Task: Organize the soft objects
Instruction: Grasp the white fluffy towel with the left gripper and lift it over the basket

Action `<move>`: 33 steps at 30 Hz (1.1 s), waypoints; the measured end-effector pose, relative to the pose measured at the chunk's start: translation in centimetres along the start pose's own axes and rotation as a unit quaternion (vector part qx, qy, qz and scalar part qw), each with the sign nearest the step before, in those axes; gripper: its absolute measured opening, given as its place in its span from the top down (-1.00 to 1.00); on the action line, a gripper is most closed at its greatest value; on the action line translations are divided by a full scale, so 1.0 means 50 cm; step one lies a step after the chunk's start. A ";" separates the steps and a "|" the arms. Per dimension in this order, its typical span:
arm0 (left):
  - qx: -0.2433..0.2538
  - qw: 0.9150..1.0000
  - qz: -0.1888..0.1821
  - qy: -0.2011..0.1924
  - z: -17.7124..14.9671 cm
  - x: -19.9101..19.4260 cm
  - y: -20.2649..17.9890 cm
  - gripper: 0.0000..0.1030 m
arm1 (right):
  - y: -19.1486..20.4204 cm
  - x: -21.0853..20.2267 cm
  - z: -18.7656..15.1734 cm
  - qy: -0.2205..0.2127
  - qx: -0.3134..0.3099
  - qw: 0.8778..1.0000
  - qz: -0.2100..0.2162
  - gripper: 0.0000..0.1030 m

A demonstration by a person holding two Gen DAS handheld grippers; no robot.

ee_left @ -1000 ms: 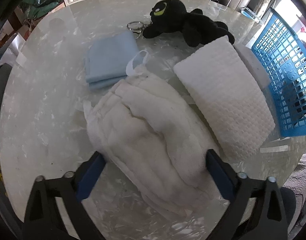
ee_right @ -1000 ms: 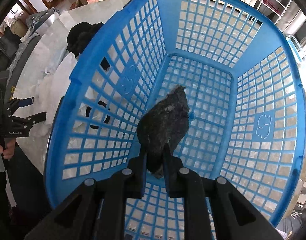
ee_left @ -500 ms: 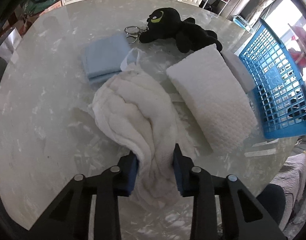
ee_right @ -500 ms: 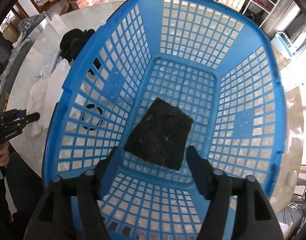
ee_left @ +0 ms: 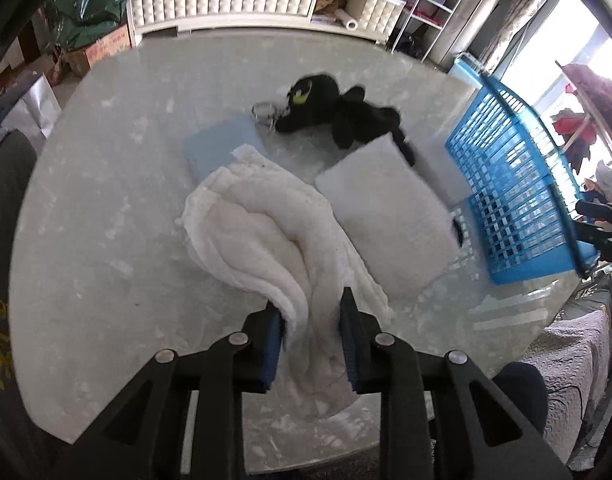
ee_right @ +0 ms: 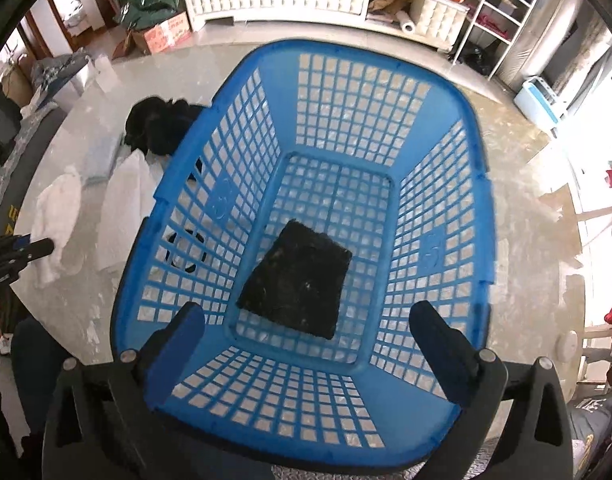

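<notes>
Here left gripper (ee_left: 311, 334) closing, clenching white towel (ee_left: 266, 236), hiding light-blue cloth (ee_left: 222, 148); right gripper (ee_right: 306, 332) opening, empty.

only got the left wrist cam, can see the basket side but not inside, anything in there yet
Observer: Yes. One dark square cloth lies flat on the floor of the blue basket.
Operator: is the right gripper still on it
Observer: No. The right gripper is above the basket, its jaws opening wide with nothing between them.
Operator: basket got room for my towel
Observer: Looks so. The dark cloth covers only part of the floor. Your left gripper is closing on the fluffy white towel.
</notes>
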State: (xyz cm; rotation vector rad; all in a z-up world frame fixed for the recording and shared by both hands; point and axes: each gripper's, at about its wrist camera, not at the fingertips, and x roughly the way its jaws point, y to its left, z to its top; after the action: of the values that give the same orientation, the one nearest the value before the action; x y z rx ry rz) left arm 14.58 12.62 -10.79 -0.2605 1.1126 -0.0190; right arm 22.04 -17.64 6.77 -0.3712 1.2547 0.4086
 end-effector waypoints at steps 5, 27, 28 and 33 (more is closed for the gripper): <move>0.014 1.000 -0.003 -0.019 -0.002 -0.070 -0.019 0.54 | -0.001 -0.035 -0.020 -0.029 0.019 0.999 -0.006 -0.99; 0.169 0.980 -0.064 -0.088 0.105 -0.199 -0.317 0.54 | -0.065 -0.090 -0.111 -0.085 0.099 0.990 -0.048 -0.99; 0.178 0.978 -0.068 -0.088 0.110 -0.194 -0.333 0.54 | -0.069 -0.089 -0.111 -0.086 0.103 0.990 -0.043 -0.99; 0.207 0.972 -0.084 -0.076 0.140 -0.150 -0.389 0.54 | -0.083 -0.085 -0.109 -0.096 0.120 0.988 -0.029 -0.99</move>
State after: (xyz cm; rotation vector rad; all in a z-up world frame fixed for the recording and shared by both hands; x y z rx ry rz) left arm 19.71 -3.79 2.95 0.0193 0.9066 -0.3732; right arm 18.45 -24.28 9.57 -0.1576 1.0878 0.2332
